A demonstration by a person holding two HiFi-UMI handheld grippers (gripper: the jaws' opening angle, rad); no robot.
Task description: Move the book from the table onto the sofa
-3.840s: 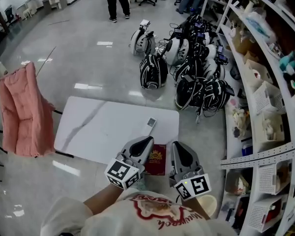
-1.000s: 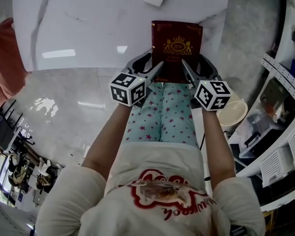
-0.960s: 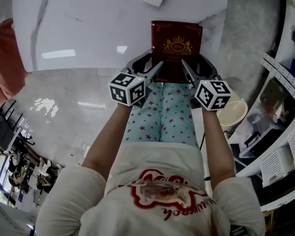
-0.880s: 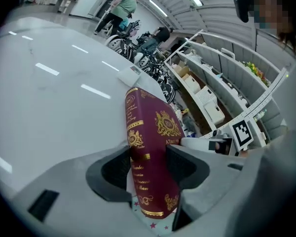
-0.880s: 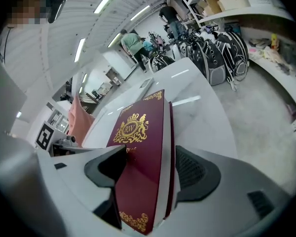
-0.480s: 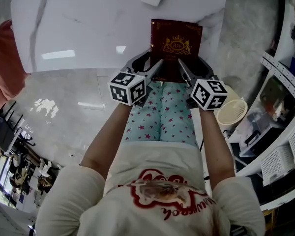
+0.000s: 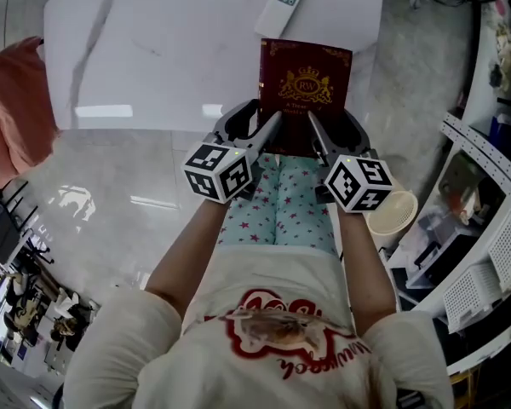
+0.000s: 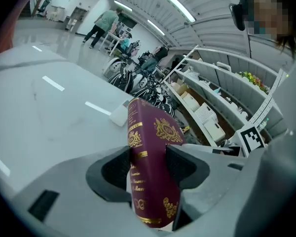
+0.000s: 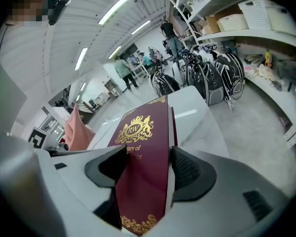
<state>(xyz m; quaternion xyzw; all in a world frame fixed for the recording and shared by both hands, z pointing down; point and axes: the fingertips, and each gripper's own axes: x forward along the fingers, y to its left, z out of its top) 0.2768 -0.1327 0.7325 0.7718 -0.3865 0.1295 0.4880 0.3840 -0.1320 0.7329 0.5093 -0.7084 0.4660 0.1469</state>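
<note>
Sofa (image 7: 15, 100): pink, well off to the left gripper's left, so the carry will be sideways.

Table (image 7: 153, 58): white, ahead of both grippers.

Left gripper (image 8: 149, 167): clamped on the book (image 7: 305, 79) at its spine-side near corner.

Book: cover up, near end past the table edge between the two grippers. Probably lifted clear, though contact at the far end is hard to judge.

Right gripper (image 9: 148, 174): clenched on the opposite near corner. The two-sided grip likely keeps the book level.

Remote (image 7: 281, 5): just beyond the book.
</note>
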